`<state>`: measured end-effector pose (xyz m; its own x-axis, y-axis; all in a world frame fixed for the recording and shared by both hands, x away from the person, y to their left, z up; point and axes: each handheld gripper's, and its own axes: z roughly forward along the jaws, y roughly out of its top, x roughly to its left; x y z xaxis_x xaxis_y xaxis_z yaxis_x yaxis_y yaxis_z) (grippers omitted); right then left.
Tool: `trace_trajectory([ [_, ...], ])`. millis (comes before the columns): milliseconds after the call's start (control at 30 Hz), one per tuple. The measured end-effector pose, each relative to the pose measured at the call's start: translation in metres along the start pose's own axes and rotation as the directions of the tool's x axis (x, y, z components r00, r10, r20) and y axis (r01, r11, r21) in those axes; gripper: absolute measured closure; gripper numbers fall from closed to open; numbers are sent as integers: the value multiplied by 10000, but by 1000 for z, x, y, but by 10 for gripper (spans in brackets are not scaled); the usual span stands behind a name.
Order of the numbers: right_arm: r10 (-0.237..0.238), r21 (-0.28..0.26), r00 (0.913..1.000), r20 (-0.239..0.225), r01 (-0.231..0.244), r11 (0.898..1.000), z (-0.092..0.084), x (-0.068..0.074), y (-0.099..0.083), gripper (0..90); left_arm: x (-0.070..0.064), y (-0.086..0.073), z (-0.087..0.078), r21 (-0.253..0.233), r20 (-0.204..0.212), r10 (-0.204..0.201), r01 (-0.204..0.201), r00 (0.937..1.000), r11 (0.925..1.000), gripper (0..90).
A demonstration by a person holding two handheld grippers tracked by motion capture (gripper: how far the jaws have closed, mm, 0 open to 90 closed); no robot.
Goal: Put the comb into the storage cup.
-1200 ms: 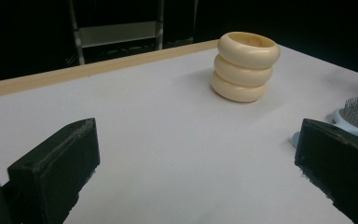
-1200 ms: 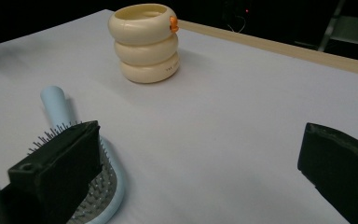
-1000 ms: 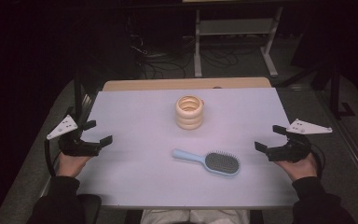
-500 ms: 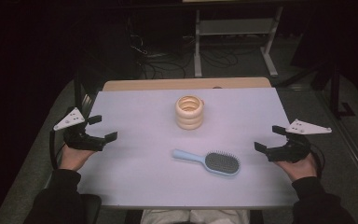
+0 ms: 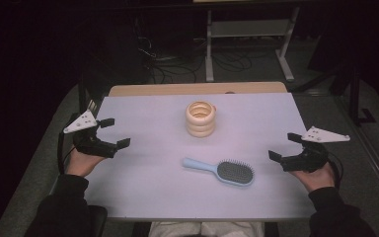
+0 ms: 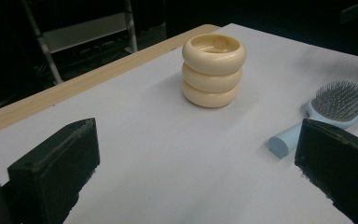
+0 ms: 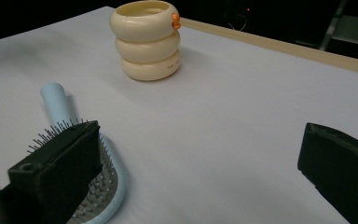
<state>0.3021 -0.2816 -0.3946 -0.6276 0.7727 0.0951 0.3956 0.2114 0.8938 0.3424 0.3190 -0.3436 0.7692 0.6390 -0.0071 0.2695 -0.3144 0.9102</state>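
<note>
- Jaws on both grippers stand wide apart, with nothing between them.
- From where I stand, the left gripper (image 5: 113, 133) is held above the left edge of the table (image 5: 143, 197), with its jaws toward the middle.
- Across from it, the right gripper (image 5: 285, 146) is held at the right edge, likewise facing inward.
- Between the two, nearer the person, lies a light blue hairbrush (image 5: 219, 170), bristles up, its handle toward the left gripper and its dark bristle pad toward the right one.
- Neither gripper touches the hairbrush; both are well apart from it.
- Beyond the brush, toward the far side, stands a cream stack of three rings (image 5: 200, 118), upright and apart from the brush.
- Seen from the right gripper view, a small orange spot sits at the top ring's rim.
- White covers most of the table, and a strip of bare wood (image 5: 197, 89) runs along its far edge.
</note>
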Motion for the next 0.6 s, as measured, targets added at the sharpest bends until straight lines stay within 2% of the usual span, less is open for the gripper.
trace_trajectory([
  [433,12,21,10000,-54,-12,10000,1,0,0,0,-6,21,23,549,471,436,-462,9979,9974,0],
  [500,17,16,10000,-55,-17,10000,1,0,0,0,-8,25,26,546,553,531,-561,9971,9969,0],
  [600,8,20,10000,-78,-8,10000,1,0,0,0,-11,31,30,342,889,451,-483,9950,9983,0],
])
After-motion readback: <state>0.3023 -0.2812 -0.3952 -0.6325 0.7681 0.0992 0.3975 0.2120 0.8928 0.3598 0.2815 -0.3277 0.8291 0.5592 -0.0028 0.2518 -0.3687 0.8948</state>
